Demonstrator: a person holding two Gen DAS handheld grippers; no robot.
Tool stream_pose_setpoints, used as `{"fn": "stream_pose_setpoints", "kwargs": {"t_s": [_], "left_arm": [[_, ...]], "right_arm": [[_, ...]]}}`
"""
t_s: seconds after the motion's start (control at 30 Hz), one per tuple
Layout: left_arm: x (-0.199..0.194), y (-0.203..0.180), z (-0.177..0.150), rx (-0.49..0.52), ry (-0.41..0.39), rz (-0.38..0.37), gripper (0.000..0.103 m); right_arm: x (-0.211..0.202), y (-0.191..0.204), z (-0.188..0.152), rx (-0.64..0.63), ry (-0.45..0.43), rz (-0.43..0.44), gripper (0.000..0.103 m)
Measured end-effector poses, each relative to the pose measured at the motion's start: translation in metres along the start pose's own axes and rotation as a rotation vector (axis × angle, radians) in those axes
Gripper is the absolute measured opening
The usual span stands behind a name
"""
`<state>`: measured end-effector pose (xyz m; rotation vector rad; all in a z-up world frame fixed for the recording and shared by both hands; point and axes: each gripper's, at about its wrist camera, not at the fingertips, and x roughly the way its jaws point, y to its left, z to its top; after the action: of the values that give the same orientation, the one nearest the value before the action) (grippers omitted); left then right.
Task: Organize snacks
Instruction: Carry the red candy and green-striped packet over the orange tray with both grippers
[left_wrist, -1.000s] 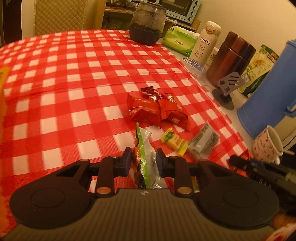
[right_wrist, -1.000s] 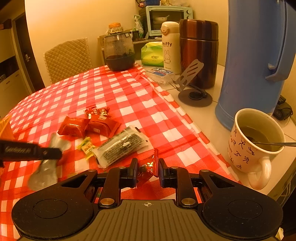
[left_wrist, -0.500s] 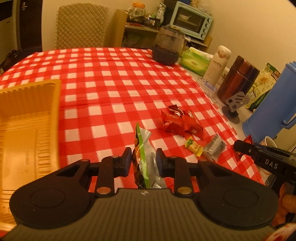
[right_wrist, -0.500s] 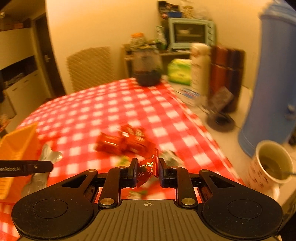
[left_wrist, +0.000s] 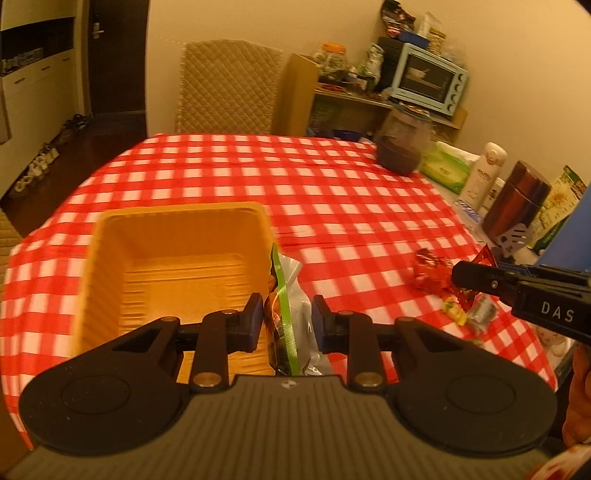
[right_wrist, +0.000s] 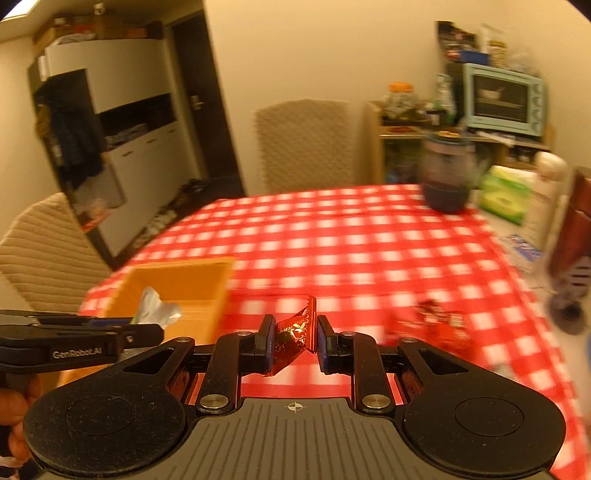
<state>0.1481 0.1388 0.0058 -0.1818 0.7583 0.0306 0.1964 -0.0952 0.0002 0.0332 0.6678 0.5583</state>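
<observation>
The surface (left_wrist: 332, 192), draped in red-and-white check, fills the middle of both views. On it, at centre-left of the left wrist view, sits the orange tray (left_wrist: 110, 236), a deep, bare rectangular tub whose long axis runs away from the camera toward the far chair. In the right wrist view the same tray shows at lower left, blurred.

The left gripper (left_wrist: 287, 320) is pinched narrow on a clear packet with a green strip (left_wrist: 286, 295), held upright on edge between the jaws. That packet hangs just over the tray's right-hand rim, so the tub's interior lies immediately left of and below it. A short shift leftward looks like all that is needed before letting go.

The right gripper (right_wrist: 294, 341) is likewise clamped narrow, on a small red foil sweet (right_wrist: 295, 330) standing on end. From its own view the tray lies lower left, with open checked cloth between them. In the left wrist view this gripper shows at the right edge, well right of the tray. The left hand is therefore the nearer one and probably drops first.

A few loose snacks (left_wrist: 432, 275) remain on the cloth at right, red wrappers plus small yellow and dark packets near the right gripper.
</observation>
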Motion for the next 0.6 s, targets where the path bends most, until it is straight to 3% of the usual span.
{"fn": "stream_pose_setpoints", "kwargs": {"t_s": [0.3, 0.6], "left_arm": [[-0.005, 0.065, -0.012, -0.039, 0.034, 0.079, 0.025], [0.005, 0.096, -0.024, -0.066, 0.064, 0.092, 0.026]], "right_arm": [[0.05, 0.071, -0.014, -0.036, 0.018, 0.126, 0.023], [0.09, 0.09, -0.04, -0.064, 0.072, 0.162, 0.023]]}}
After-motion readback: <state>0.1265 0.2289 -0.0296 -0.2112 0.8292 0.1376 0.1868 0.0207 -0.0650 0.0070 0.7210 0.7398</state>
